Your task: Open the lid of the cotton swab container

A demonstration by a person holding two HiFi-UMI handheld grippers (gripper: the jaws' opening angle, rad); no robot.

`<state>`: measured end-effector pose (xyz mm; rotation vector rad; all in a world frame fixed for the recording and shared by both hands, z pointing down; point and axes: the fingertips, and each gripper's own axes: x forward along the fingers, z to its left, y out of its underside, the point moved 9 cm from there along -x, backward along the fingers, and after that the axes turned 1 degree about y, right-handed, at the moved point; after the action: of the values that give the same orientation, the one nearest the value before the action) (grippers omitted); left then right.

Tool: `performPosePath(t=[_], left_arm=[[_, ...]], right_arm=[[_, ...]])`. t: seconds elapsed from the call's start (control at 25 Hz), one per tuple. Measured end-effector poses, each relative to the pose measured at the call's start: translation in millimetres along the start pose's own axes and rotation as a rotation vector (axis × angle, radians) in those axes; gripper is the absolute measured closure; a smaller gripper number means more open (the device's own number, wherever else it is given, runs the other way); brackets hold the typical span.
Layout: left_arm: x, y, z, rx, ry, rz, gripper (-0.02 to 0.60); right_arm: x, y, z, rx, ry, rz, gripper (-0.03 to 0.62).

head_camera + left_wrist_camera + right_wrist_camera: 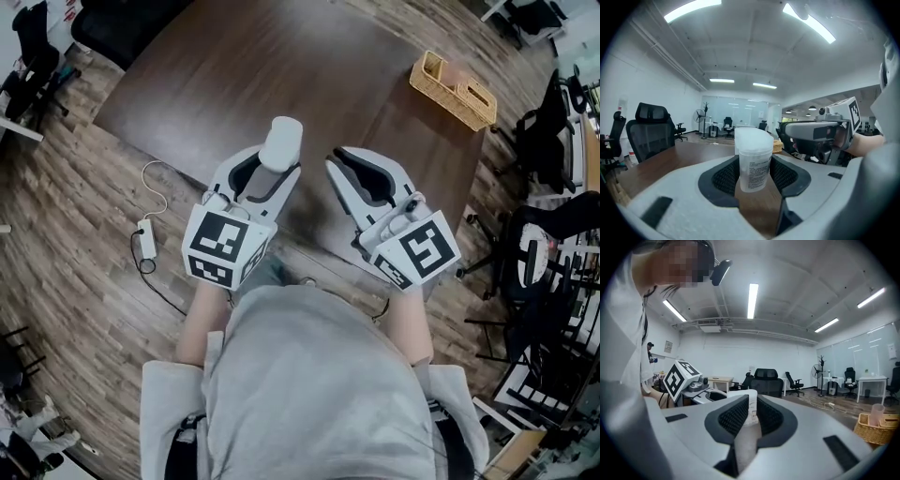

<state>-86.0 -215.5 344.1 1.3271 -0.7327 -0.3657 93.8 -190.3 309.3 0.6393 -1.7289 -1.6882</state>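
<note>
I see the cotton swab container [281, 143], a clear tub with a white lid [753, 139], standing upright between the jaws of my left gripper [277, 171]. Both black pads [725, 176] press its sides, so the left gripper is shut on it above the dark table [216, 84]. My right gripper [341, 161] hangs just right of the container with its jaws shut and nothing held. In the right gripper view the labelled container [751, 405] shows just beyond the tips of the right gripper [750, 420].
A wicker basket [454, 89] stands at the table's far right corner. A white cable with an adapter [146, 238] lies on the wooden floor to the left. Office chairs [544, 141] stand on the right.
</note>
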Motion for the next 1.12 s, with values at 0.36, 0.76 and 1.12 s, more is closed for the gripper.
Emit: performPosePath(t=[0.36,0.76,1.12], left_arm=[[-4.1,-12.4,-39.6,0.041,0.047,0.006,0.382],[-0.2,-17.5,-72.3,0.097,0.095,0.02,0.383],[-0.2,-26.1,-75.3,0.177,0.077,0.022,0.388]], right_arm=[[-9.0,-7.8,14.9,-0.022,-0.155,0.02,0.337],[-19.5,-8.4,12.6,-0.052,-0.172,0.022,0.319],[-22.4,-19.9,15.4,-0.132,-0.134,0.019,0.318]])
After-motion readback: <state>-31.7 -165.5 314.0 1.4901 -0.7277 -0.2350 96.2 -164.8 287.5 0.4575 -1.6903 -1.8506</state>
